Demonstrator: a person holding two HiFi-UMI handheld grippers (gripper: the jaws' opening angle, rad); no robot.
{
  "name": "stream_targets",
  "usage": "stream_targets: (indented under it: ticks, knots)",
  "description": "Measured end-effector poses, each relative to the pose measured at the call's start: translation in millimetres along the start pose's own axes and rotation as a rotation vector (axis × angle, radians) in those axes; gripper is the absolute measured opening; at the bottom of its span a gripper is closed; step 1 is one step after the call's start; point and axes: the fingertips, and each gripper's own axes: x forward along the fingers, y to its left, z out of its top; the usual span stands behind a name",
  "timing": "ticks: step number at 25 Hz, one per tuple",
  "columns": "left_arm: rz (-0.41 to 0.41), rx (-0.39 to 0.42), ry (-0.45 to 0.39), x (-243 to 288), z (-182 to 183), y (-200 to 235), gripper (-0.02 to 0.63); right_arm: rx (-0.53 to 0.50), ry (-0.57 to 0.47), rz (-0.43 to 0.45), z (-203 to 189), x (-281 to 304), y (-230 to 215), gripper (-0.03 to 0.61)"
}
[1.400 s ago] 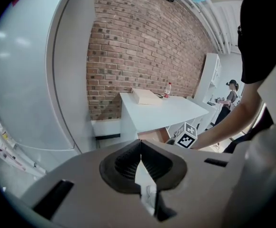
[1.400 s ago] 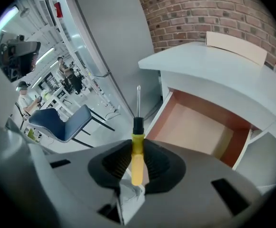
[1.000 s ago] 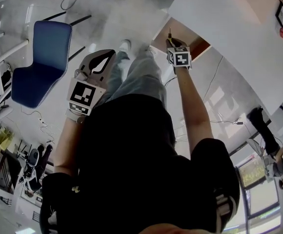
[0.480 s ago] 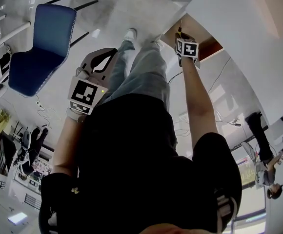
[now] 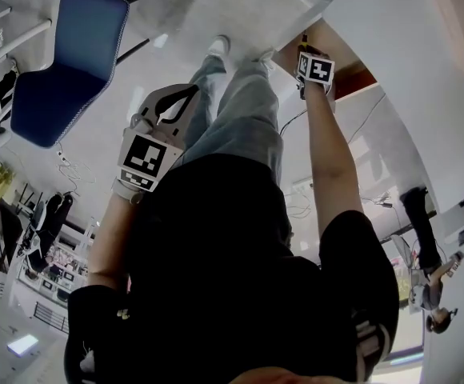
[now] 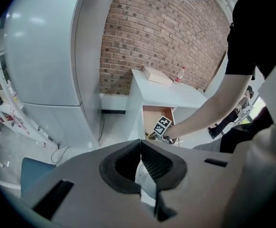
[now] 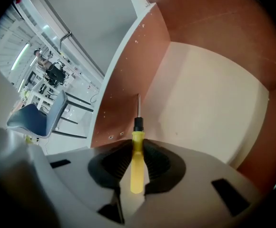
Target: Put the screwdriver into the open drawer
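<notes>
The screwdriver (image 7: pixel 137 161) has a yellow handle and a thin metal shaft. My right gripper (image 7: pixel 137 145) is shut on the handle, with the shaft pointing down into the open drawer (image 7: pixel 214 94). The drawer has a pale floor and brown walls. In the head view my right gripper (image 5: pixel 305 50) hangs over the drawer (image 5: pixel 352 77) at the upper right. The left gripper view shows its marker cube (image 6: pixel 162 126) at the drawer's mouth (image 6: pixel 155 115). My left gripper (image 5: pixel 189 94) is by the person's left thigh. It (image 6: pixel 140 145) is shut with nothing in it.
A blue chair (image 5: pixel 68 62) stands at the upper left on the pale floor. The white cabinet's top (image 6: pixel 169 93) carries a box (image 6: pixel 157 75) and a bottle (image 6: pixel 178 73). Cables lie on the floor (image 5: pixel 300 206). Another person (image 5: pixel 426 246) stands at the right.
My right gripper has gone down toward the drawer with the screwdriver, shifting up and right in the head view. My left gripper has sunk a little.
</notes>
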Motion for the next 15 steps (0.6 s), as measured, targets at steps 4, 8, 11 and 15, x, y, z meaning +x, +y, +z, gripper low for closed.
stream_targets:
  ticks: [4, 8, 11, 15]
  knots:
    - [0.013, -0.015, 0.008, 1, -3, 2, 0.005, -0.016, 0.023, -0.002, 0, 7, -4, 0.083]
    - [0.028, -0.033, 0.012, 3, -8, 6, 0.005, -0.04, 0.054, -0.015, -1, 17, -11, 0.084]
    - [0.039, -0.046, 0.02, 3, -12, 9, 0.005, -0.045, 0.066, -0.026, 2, 23, -15, 0.084]
    - [0.05, -0.058, 0.023, -1, -17, 12, 0.005, -0.051, 0.084, -0.045, 2, 28, -16, 0.084]
